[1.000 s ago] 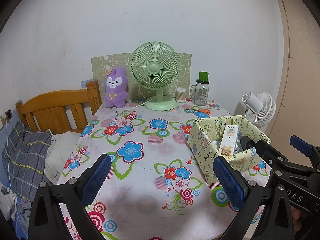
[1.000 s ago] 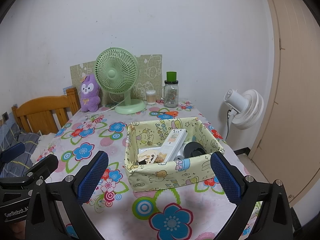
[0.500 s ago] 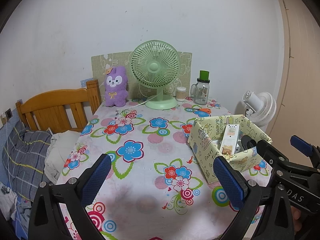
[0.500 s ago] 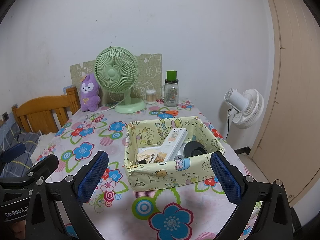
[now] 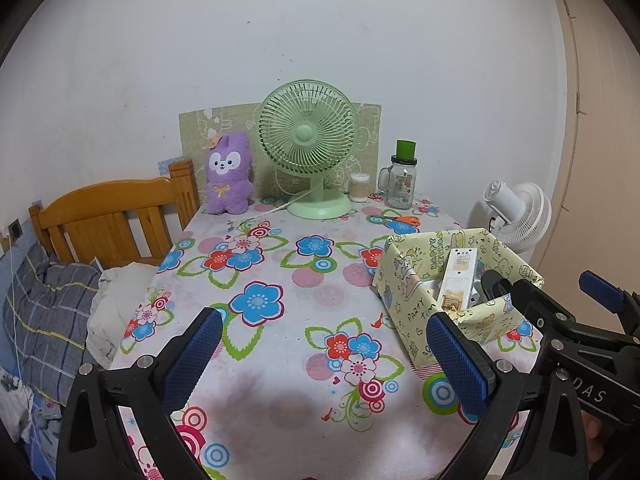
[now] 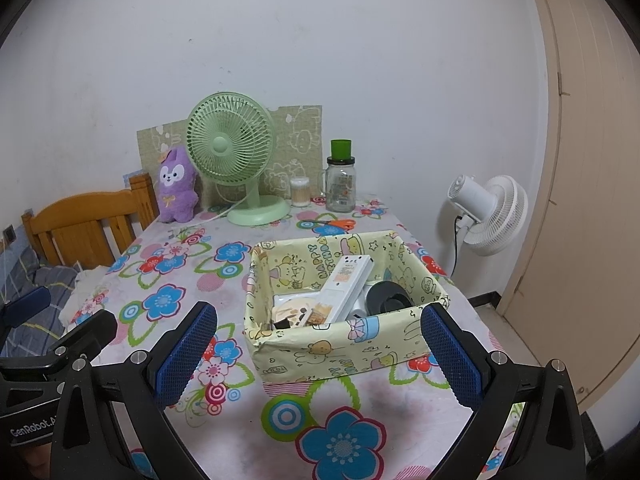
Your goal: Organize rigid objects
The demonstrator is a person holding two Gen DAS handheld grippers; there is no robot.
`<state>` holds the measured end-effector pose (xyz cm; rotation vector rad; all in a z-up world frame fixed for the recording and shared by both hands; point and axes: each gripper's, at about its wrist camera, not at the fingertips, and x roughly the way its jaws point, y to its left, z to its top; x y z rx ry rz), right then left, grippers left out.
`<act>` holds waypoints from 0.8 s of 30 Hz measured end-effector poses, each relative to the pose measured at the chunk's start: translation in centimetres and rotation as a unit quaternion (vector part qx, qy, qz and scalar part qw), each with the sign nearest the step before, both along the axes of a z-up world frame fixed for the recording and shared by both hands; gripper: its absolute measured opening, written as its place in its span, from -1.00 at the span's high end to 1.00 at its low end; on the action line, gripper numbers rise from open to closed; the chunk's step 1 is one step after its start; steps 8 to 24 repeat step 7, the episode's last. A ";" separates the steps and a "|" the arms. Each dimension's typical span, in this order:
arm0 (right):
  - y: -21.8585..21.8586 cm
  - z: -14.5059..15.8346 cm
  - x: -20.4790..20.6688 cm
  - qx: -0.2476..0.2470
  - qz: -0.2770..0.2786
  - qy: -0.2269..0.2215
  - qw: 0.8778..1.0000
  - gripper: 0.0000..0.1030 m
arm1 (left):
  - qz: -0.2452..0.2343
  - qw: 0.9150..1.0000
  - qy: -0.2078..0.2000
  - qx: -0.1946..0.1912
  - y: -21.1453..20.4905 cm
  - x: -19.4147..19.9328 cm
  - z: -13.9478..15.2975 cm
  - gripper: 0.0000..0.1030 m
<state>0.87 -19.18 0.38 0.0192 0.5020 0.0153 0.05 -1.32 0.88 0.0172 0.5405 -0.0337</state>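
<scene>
1. Both grippers are wide open and carrying nothing. The left gripper (image 5: 322, 354) hangs over bare tablecloth near the front edge of the table (image 5: 276, 280), and the right gripper (image 6: 318, 350) sits just in front of the yellow cartoon-print box (image 6: 340, 350), jaws spread about as wide as the box itself

2. Looks like either a pause between pickups or the tail end of the job. The box already holds a white remote (image 6: 348, 284), a round black thing (image 6: 386, 298) and some flat packets I can't make out

3. Loose rigid stuff left on the table, far end: orange-handled scissors (image 6: 334, 223) lying flat just behind the box, then a glass jar with a green lid (image 6: 341, 184) and a small cotton swab tub (image 6: 300, 191) by the green fan (image 6: 236, 160)

4. My guess for the next move: reach over or around the box for the scissors. They're flat on the cloth, so the grip has to come in low and pinch across the handles

5. From the left gripper's side the box is off to the right, close to its right finger
</scene>
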 end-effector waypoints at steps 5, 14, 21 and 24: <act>-0.2 -0.1 0.2 0.006 0.000 0.000 1.000 -1.00 | -0.001 1.000 -0.001 -0.001 0.0 0.1 0.0 -1.00; -0.1 -0.1 0.3 0.006 0.000 0.000 1.000 -1.00 | -0.001 1.000 0.000 -0.002 -0.1 0.2 -0.1 -1.00; -0.1 -0.1 0.3 0.006 0.000 0.000 1.000 -1.00 | -0.001 1.000 0.000 -0.002 -0.1 0.2 -0.1 -1.00; -0.1 -0.1 0.3 0.006 0.000 0.000 1.000 -1.00 | -0.001 1.000 0.000 -0.002 -0.1 0.2 -0.1 -1.00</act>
